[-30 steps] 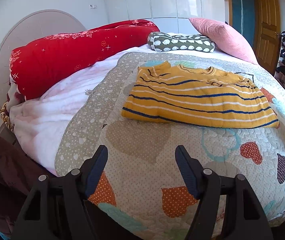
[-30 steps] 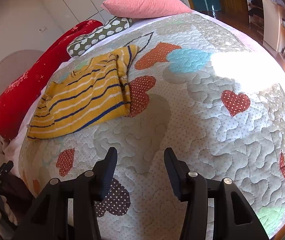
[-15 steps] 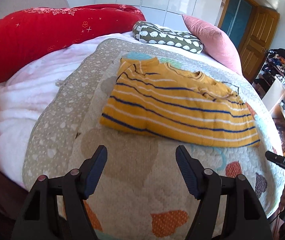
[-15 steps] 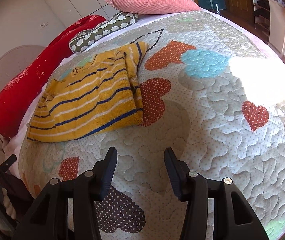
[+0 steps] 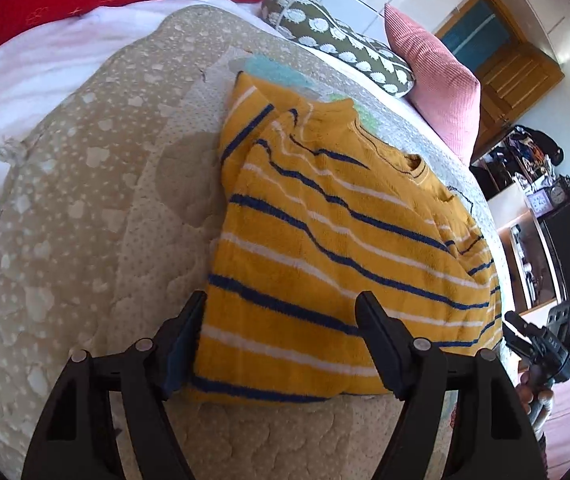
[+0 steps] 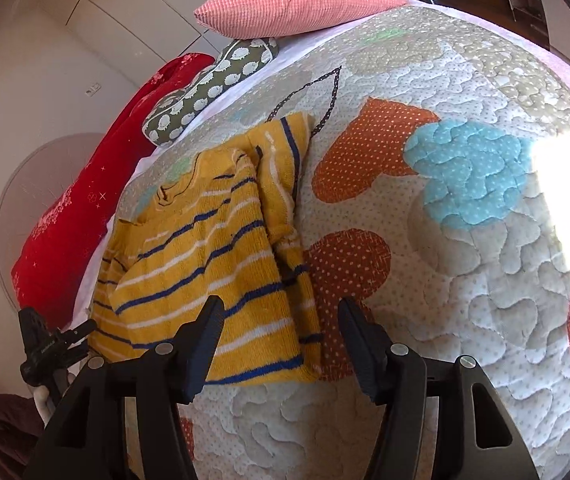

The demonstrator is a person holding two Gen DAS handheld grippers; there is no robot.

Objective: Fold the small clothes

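Here: one striped sweater (image 5: 337,248) on quilt (image 5: 85,220); two pillows; left claw (image 5: 281,344), right claw (image 6: 277,344) opening, gripping nothing.

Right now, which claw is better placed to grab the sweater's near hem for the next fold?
Probably both, one per corner. The left claw frames the sweater hem's left corner; the right claw frames its right corner. Both are opening, with nothing gripped yet.
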